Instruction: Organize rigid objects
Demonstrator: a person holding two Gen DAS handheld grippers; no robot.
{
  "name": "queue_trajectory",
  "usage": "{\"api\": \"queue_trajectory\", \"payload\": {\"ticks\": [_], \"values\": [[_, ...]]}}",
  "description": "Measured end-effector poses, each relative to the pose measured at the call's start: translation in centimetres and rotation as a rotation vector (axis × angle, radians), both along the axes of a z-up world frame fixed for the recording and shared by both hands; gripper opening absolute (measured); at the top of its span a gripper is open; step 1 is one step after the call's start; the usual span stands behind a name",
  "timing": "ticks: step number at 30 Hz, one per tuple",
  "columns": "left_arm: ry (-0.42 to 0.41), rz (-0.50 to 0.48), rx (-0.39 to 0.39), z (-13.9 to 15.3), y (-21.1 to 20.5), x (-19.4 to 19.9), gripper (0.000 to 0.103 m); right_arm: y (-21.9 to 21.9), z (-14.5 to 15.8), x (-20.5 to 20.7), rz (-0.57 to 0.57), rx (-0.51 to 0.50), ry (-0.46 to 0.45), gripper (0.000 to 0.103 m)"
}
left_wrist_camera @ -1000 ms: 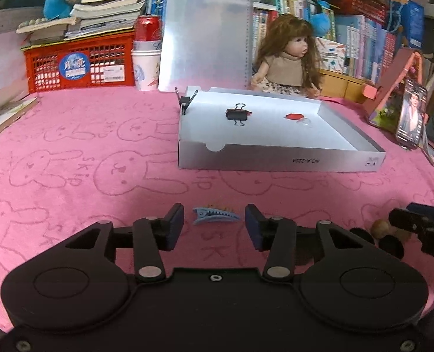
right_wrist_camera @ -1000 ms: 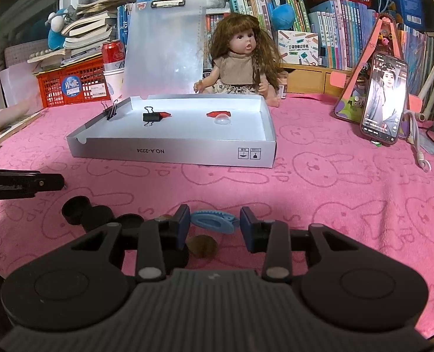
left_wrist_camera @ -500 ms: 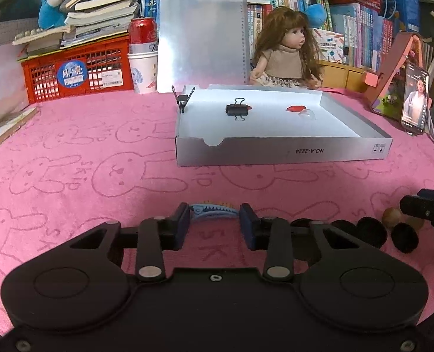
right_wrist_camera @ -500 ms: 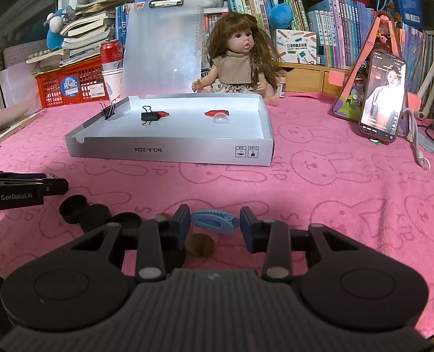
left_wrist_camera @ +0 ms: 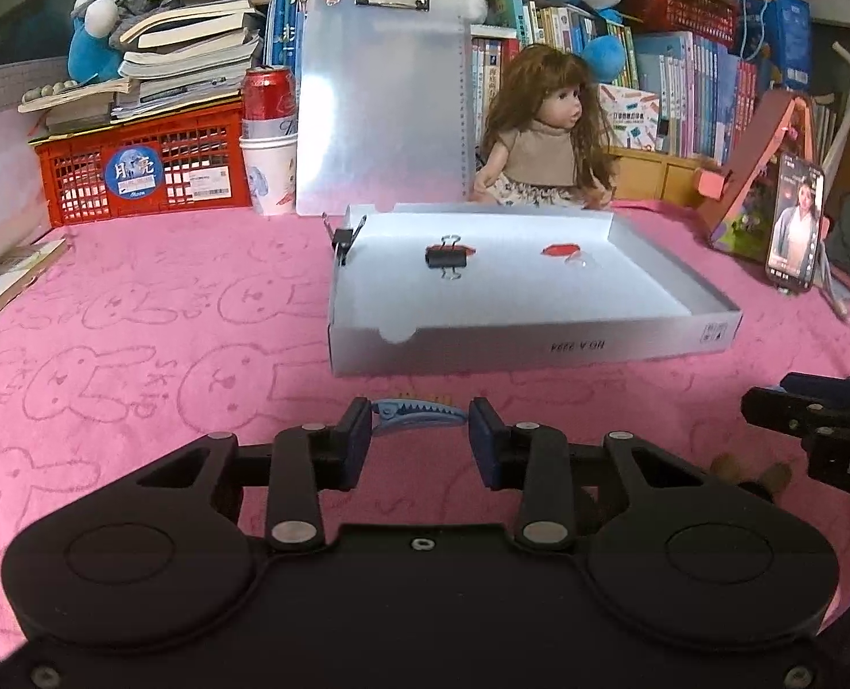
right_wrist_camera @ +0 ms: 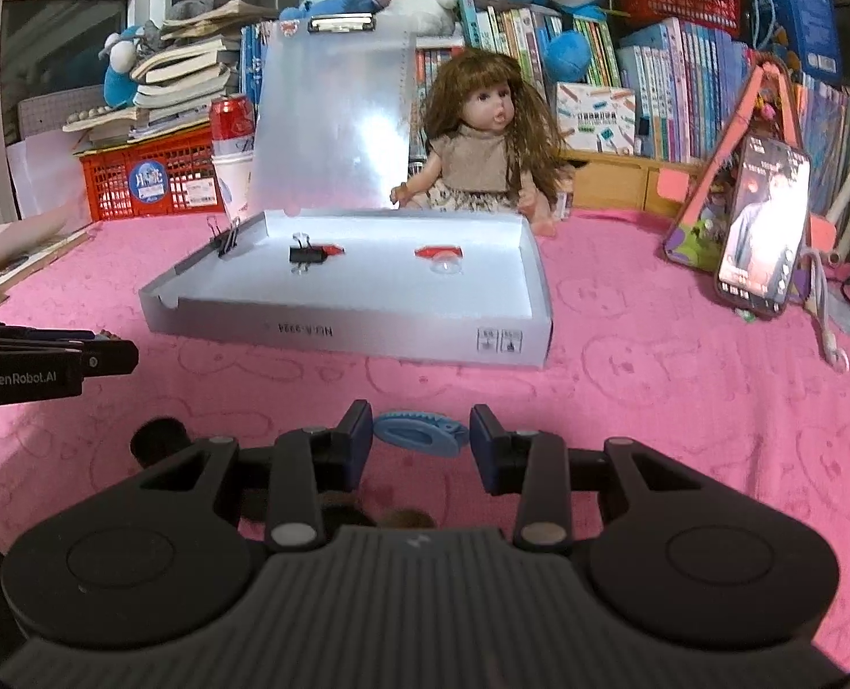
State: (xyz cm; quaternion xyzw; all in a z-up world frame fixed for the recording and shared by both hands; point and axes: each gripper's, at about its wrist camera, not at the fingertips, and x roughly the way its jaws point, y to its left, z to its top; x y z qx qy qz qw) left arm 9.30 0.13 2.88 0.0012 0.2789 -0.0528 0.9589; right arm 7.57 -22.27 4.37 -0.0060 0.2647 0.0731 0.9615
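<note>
In the left wrist view, my left gripper [left_wrist_camera: 419, 433] is shut on a blue shark-shaped hair clip [left_wrist_camera: 416, 413], held end to end between the pads just above the pink cloth. In the right wrist view, my right gripper [right_wrist_camera: 420, 437] is shut on a blue oval toothed hair clip [right_wrist_camera: 419, 432]. Straight ahead of both lies a shallow white box [left_wrist_camera: 540, 341]. It holds a black binder clip [left_wrist_camera: 448, 256] and a red piece with a clear suction cup [left_wrist_camera: 565, 251]. Another binder clip [left_wrist_camera: 342, 239] grips its left wall. The right gripper [left_wrist_camera: 781, 405] also shows at the left view's right edge.
Dark and brown round pieces [right_wrist_camera: 158, 436] lie on the cloth between the two grippers. Behind the box stand a doll [left_wrist_camera: 545, 143], an upright clipboard [left_wrist_camera: 382, 109], a red basket [left_wrist_camera: 143, 163] and a can in a cup [left_wrist_camera: 267, 132]. A phone [left_wrist_camera: 795, 227] leans at the right.
My left gripper's jaws have closed in from either side onto the shark clip and now hold it. The right gripper has kept its hold on the oval clip.
</note>
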Motion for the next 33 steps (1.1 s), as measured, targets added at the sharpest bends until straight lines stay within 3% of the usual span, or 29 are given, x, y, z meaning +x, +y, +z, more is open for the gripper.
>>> {"api": "queue_trajectory", "payload": {"ticks": [15,26,33], "values": [[-0.002,0.001,-0.064,4.1,-1.5,6.2,0.035,0.4,3.6,6.5,0.005,0.018,-0.024,0.043],[0.047,0.017,-0.056,3.2,-3.3,12.1,0.035,0.3,3.3,11.2,-0.018,-0.004,-0.011,0.043],[0.041,0.018,-0.029,2.4,-4.2,14.6,0.035,-0.4,2.3,13.8,-0.028,0.042,0.023,0.043]]}}
